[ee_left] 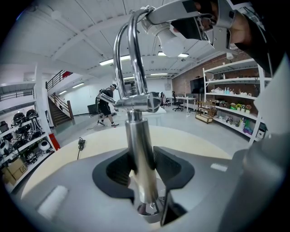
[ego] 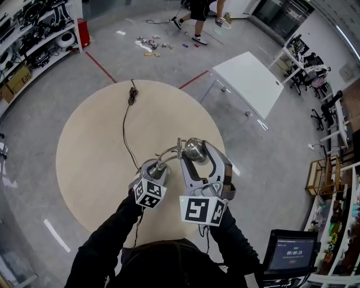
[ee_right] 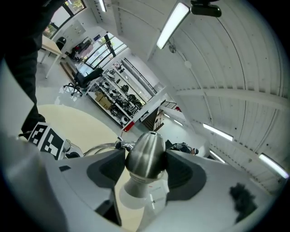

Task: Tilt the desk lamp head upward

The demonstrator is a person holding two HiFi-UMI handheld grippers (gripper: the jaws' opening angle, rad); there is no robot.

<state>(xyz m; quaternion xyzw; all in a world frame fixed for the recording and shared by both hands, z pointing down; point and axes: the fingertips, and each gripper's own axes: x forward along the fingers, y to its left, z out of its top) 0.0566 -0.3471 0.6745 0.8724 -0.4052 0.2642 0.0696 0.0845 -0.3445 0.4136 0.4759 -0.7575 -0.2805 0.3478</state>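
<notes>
A chrome desk lamp stands near the front of the round beige table (ego: pixel 93 152). My left gripper (ego: pixel 157 169) is shut on the lamp's upright stem (ee_left: pixel 139 167), low down just above its foot, with a pad on each side. From there the curved arm (ee_left: pixel 129 50) rises and bends over to the lamp head (ee_left: pixel 174 41). My right gripper (ego: pixel 196 153) is shut on the lamp head (ee_right: pixel 146 156), its brushed-metal dome squeezed between the dark pads. In the right gripper view the head's white underside faces me, and the left gripper's marker cube (ee_right: pixel 45 136) shows at lower left.
The lamp's black cord (ego: pixel 127 121) runs across the table toward its far edge. A white rectangular table (ego: pixel 250 81) stands to the far right. A person (ego: pixel 199 14) walks on the floor beyond, near scattered small items. Shelves line both sides, and a monitor (ego: pixel 289 256) is at the lower right.
</notes>
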